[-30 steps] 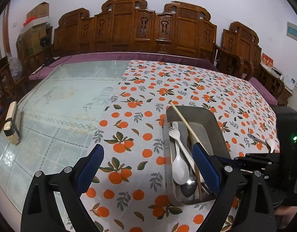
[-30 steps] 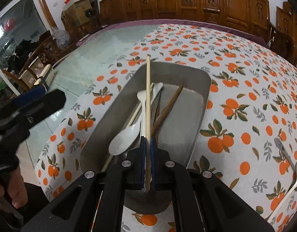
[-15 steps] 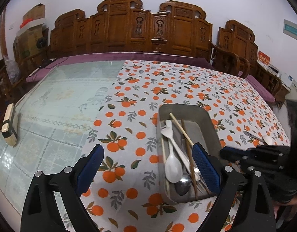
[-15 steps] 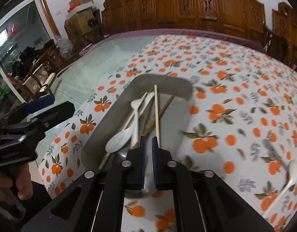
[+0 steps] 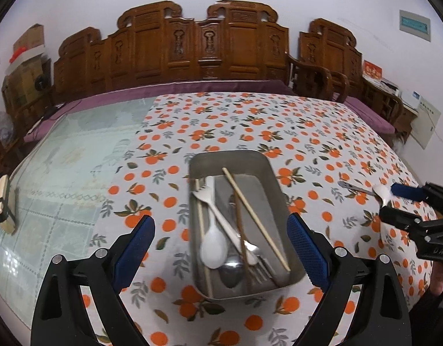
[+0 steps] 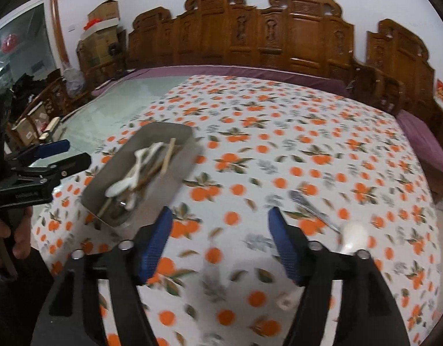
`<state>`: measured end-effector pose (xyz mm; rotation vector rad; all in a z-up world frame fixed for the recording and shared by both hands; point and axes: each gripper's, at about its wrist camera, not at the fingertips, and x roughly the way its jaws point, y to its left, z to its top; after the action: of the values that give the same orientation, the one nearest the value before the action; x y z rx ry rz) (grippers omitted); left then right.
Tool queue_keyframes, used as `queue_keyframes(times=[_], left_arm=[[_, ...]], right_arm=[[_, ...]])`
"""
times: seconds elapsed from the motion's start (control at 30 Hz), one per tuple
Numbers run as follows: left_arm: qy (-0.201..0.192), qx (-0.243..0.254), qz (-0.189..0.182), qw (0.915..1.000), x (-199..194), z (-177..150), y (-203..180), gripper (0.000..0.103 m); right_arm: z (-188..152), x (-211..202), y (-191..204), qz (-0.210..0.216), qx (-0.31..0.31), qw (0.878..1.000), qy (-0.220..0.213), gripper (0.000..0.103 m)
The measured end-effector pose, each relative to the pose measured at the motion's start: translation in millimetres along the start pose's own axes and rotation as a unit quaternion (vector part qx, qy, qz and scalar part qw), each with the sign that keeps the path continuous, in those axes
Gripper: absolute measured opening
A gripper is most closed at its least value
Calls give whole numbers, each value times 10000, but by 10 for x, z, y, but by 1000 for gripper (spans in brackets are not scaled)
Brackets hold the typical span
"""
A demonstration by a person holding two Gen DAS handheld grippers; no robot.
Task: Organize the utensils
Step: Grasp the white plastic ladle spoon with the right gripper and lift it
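Between the blue pads of the right gripper (image 6: 220, 245) lies only orange-print tablecloth (image 6: 279, 150); its jaws have just been opening, stand wide apart and grip nothing. Just beyond its right finger, 2 utensils lie on the cloth: a white spoon (image 6: 352, 235) and, touching its far side, a metal utensil (image 6: 310, 207) whose type the blur hides. Ahead and to the left of these jaws sits the metal tray (image 6: 178, 155).

The left gripper (image 5: 221, 248) is likewise released, its 2 pads spread wider than the tray (image 5: 276, 181), which lies between and just ahead of them without touching either. Inside the tray lie a white spoon (image 5: 213, 249), a white fork (image 5: 205, 194), a metal fork (image 5: 259, 268), a metal spoon (image 5: 232, 274), a dark chopstick (image 5: 240, 230) and 2 pale chopsticks (image 5: 256, 220), crossing one another. Beyond the tray stands a carved wooden bench (image 5: 198, 46).
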<state>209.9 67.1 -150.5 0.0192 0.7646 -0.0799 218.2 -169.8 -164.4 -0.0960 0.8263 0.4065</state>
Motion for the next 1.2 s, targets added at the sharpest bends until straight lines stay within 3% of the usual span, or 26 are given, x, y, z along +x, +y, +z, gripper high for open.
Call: queue_keyframes(times=[0.3,0.6,0.73,1.0,1.07,1.2], left_arm=[[-7,169,-395,9991,10,-35,-352,95],[-12,320,-532,9981,36,-76,-599,95],[-12,370,-559,9977,44,-95,-671,95],[-47,524,-556,9971,42,-147,-818,95],[-29,551,-551,9970,47,-162,-851,95],[-4,667,-494,9965,29,-213,-955,95]], right_arm=[[-409,-117,-625,-657,211,9973,269,77],[-623,159,-1023,-687,840,9920,637,77],[-604,368,-1104,-706,1046,9891,759,71],[-544,682,-1118,-1132,1108,9828,949,53],[-536,689,-1099,-1232,1051,9820,969,36],[-572,626,-1118,-1215,1085,9809,1060,16]])
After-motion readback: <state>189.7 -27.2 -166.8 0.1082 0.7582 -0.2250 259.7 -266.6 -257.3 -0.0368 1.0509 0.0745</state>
